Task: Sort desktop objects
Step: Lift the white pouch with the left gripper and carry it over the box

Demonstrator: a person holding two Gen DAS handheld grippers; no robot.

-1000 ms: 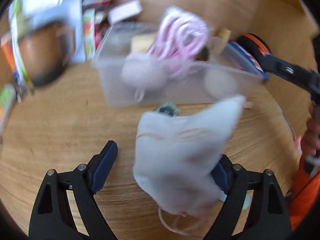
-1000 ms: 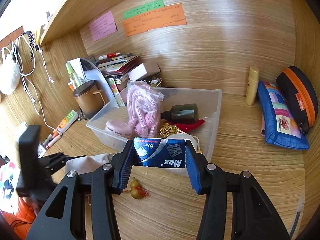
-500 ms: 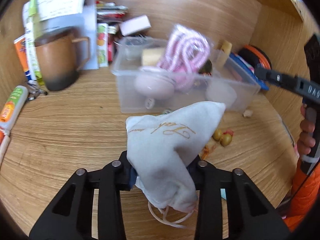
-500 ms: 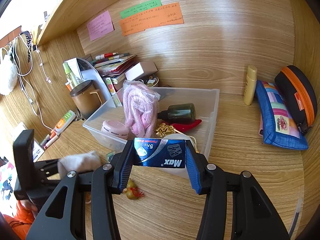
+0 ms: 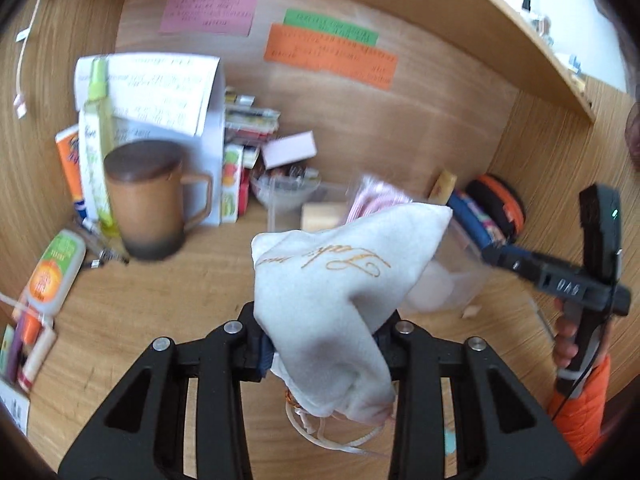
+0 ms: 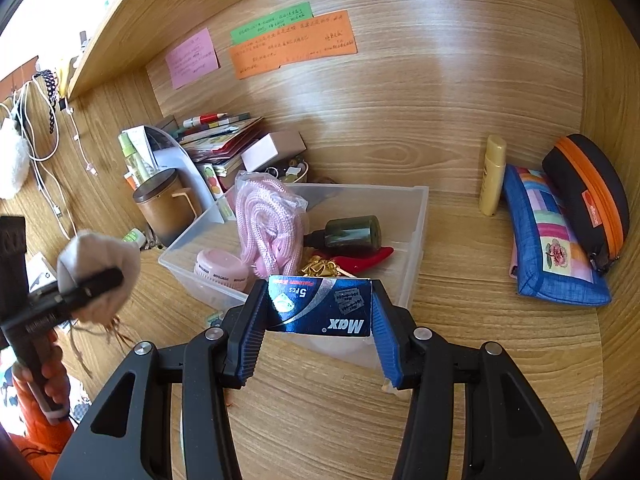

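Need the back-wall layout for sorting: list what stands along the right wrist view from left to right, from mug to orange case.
Brown mug → pink cord → dark bottle → yellow tube → blue pouch → orange-zip case.

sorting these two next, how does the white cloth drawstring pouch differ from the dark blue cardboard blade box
The white cloth drawstring pouch is soft, crumpled and pale with gold script; the dark blue cardboard blade box is rigid, flat-sided and printed silver. The pouch trails cords; the box has none. Each is clamped in a hand-held gripper.
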